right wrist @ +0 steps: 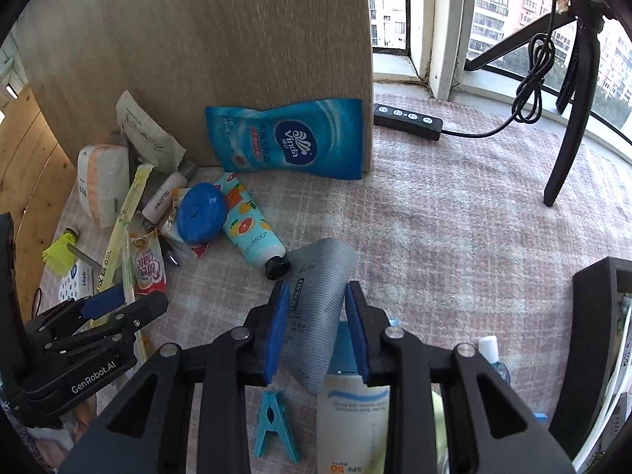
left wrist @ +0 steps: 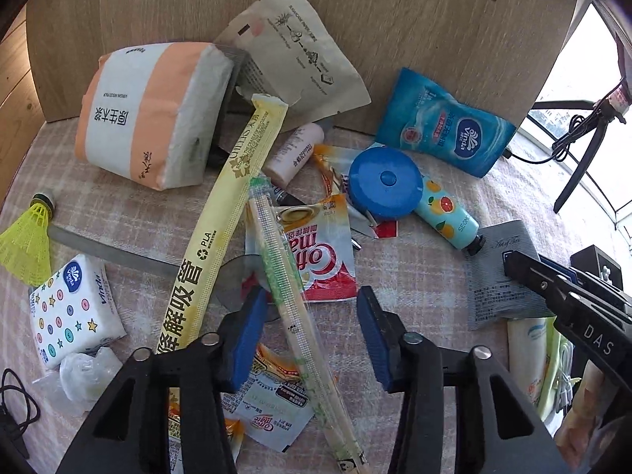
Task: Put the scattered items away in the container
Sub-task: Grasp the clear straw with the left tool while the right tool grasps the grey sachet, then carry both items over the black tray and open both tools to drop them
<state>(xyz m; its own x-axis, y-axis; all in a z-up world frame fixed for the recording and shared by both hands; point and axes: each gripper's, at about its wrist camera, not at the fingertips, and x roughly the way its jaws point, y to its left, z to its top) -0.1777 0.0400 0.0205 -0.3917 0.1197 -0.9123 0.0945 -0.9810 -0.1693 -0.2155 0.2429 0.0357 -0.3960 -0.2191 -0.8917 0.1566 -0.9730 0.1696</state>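
While both tools point steeply down at the clutter:
Right hand-held gripper (right wrist: 316,331): pads pinching the grey ribbed sachet (right wrist: 320,276), which bows up between them.
Left hand-held gripper (left wrist: 312,335): jaws apart, straddling the wrapped chopsticks (left wrist: 292,284) without pressing them.
Worktop (right wrist: 454,217): checked cloth, strewn with packets.
Container (right wrist: 600,316): dark box at the right edge, well apart from the sachet.
Blue clothes peg (right wrist: 272,426): lying below the right jaws.

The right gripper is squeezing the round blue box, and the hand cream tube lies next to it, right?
Not quite. The right gripper is squeezing the grey striped sachet, not the round blue box. The right wrist view shows the sachet bent between the pads. The hand cream tube does lie next to the box.
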